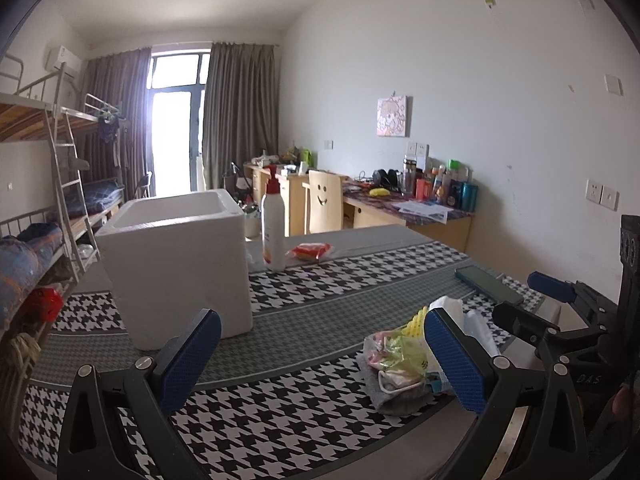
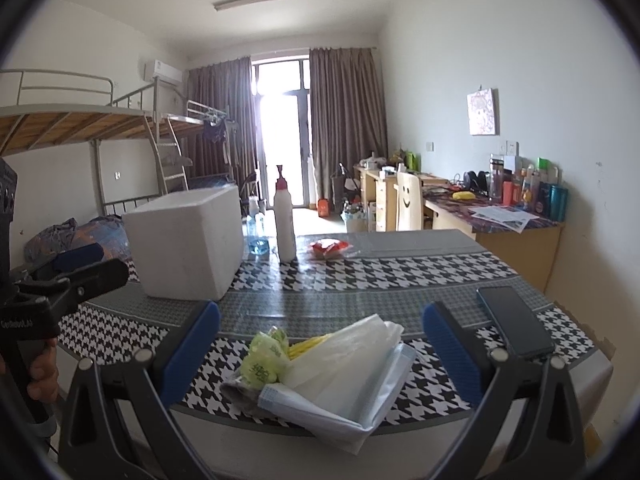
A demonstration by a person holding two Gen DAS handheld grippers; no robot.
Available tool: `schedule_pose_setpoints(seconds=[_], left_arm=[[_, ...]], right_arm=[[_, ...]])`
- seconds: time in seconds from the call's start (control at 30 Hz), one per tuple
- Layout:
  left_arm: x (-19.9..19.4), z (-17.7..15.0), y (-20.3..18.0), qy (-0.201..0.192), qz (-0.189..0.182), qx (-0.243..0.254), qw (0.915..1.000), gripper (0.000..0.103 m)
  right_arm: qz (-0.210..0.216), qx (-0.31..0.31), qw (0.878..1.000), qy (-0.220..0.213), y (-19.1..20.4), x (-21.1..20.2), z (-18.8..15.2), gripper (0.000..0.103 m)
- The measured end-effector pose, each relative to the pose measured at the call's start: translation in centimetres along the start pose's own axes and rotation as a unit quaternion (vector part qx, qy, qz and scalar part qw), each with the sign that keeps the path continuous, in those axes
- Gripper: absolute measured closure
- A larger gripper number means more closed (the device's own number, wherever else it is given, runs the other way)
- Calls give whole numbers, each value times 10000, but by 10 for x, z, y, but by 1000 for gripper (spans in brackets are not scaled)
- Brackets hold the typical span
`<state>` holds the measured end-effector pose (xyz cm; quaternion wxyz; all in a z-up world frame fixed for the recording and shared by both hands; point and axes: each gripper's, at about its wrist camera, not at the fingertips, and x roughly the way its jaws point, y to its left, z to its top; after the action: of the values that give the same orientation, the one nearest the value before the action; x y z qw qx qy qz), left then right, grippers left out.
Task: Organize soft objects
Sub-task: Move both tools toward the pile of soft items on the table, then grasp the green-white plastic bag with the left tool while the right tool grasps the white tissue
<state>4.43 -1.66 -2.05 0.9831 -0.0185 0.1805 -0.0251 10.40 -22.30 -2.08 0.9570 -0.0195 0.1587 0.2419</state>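
Note:
A heap of soft things (image 2: 332, 376) lies at the near edge of the houndstooth table: white plastic bags, a blue face mask, yellow-green packets and a grey cloth. It also shows in the left wrist view (image 1: 404, 364). A white foam box (image 1: 176, 264) stands open-topped at the left; it also shows in the right wrist view (image 2: 188, 244). My right gripper (image 2: 320, 344) is open, its jaws either side of the heap, just before it. My left gripper (image 1: 320, 356) is open and empty, between the box and the heap.
A white pump bottle (image 1: 273, 224) and a red packet (image 1: 310, 251) stand at the table's far side. A dark phone (image 2: 514, 320) lies at the right. Bunk beds stand at the left, and desks with bottles stand along the right wall.

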Motion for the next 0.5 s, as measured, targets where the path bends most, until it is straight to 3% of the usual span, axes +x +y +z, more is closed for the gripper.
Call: schedule_pose_setpoints(seconds=[0.5], left_arm=[[40,-11,-20,624,-349,299,9970,1]], right_arm=[[-99,148,9987,470,-13,17,-9,0]])
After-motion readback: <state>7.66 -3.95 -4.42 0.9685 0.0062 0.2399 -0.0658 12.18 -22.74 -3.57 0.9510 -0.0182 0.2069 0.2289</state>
